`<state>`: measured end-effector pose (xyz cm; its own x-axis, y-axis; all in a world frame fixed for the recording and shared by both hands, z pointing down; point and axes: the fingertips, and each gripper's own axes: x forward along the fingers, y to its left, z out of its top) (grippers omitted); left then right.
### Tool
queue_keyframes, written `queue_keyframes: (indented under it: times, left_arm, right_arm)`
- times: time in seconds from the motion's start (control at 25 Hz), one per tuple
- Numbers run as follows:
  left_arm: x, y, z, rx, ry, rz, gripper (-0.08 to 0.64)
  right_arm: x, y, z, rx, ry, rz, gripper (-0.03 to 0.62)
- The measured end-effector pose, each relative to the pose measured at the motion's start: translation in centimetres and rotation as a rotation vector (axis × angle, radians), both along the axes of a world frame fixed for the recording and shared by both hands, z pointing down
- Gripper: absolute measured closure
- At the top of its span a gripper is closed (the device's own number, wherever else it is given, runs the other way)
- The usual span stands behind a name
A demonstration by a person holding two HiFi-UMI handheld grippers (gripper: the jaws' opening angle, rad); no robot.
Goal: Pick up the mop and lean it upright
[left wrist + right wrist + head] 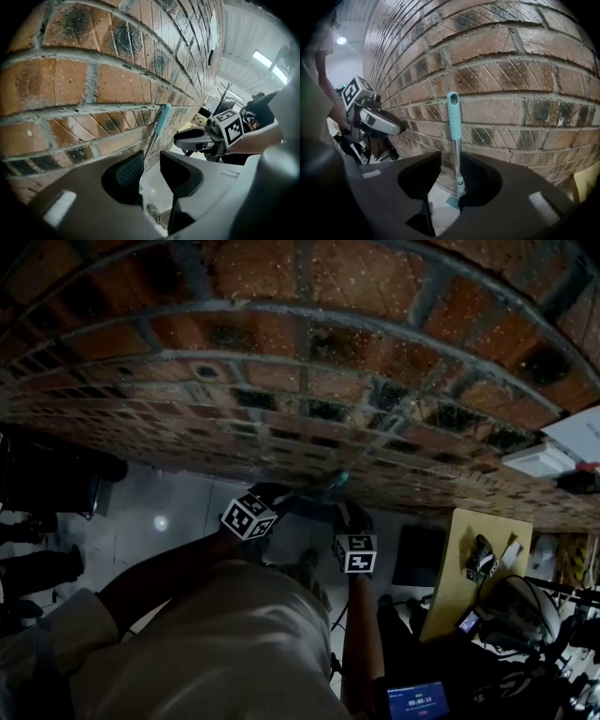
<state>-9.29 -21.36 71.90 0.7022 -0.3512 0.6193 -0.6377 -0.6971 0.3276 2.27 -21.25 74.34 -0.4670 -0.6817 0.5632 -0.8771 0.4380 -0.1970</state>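
The mop stands nearly upright with its teal grip (pixel 453 117) against the brick wall (pixel 515 70). Its metal shaft (pixel 458 164) runs down to the teal head (pixel 452 202) on the floor. My right gripper (pixel 451 159) is open a little, and the thin shaft shows in the gap near one jaw with floor beside it. My left gripper (pixel 151 157) is also slightly open, with the shaft (pixel 152 140) lining up along one pad and clear of the other. In the head view both grippers (pixel 274 495) (pixel 349 514) sit just short of the handle top (pixel 337 481).
The brick wall (pixel 309 352) fills the upper half of the head view, above a pale tiled floor (pixel 178 512). A wooden board (pixel 473 559) with small devices leans at the right. Dark equipment (pixel 47 484) stands at the left. A blue-lit screen (pixel 417 700) glows at the bottom.
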Motion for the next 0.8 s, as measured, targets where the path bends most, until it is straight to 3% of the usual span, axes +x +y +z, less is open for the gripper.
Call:
queue_keyframes:
  times: [0.8]
  left_arm:
    - [-2.3, -0.8, 5.3, -0.09, -0.031, -0.095, 0.437]
  right_arm:
    - [-0.9, -0.6, 9.0, -0.14, 0.083, -0.095, 0.465]
